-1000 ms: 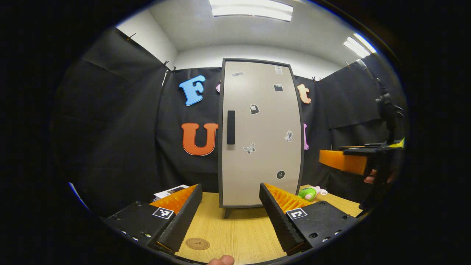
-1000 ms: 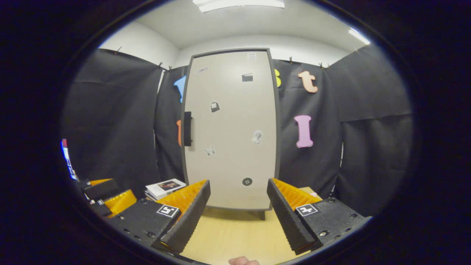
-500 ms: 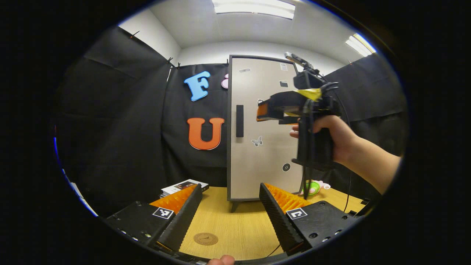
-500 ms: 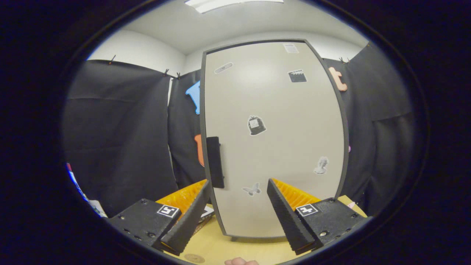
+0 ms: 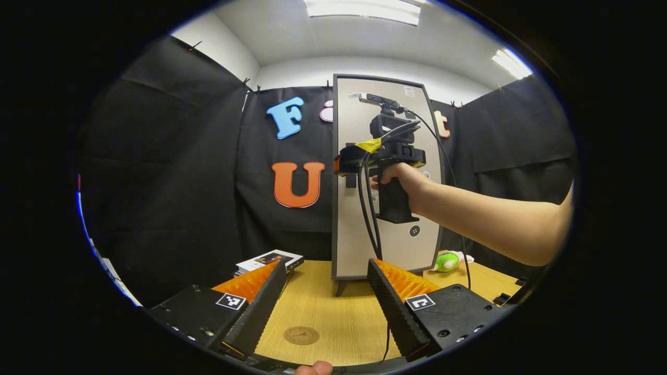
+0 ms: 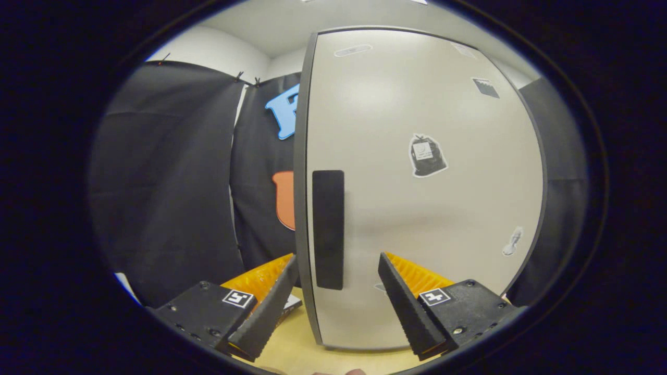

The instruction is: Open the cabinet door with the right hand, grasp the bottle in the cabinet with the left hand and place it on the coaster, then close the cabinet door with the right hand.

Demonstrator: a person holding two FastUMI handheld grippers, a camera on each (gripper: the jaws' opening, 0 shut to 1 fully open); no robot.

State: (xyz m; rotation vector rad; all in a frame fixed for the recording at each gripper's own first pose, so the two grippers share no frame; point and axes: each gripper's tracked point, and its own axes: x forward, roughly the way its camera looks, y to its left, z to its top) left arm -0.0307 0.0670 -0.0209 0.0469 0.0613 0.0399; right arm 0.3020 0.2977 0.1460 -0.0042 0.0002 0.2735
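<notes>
The left tool (image 5: 326, 291) hangs low with its fingers spread wide, nothing between them. The right tool (image 6: 337, 294) is raised at arm's length (a hand (image 5: 404, 179) grips its stem, forearm level), fingers likewise parted.

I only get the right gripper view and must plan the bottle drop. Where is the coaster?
Observer: In the left gripper view the coaster lies on the table in front of the cabinet, seen between the left tool's fingers.
Operator: Is the left tool open?
Observer: Yes, open, holding nothing.
Operator: Anything else near the cabinet?
Observer: A green plush toy lies on the table, right of the cabinet's base in that view.
</notes>
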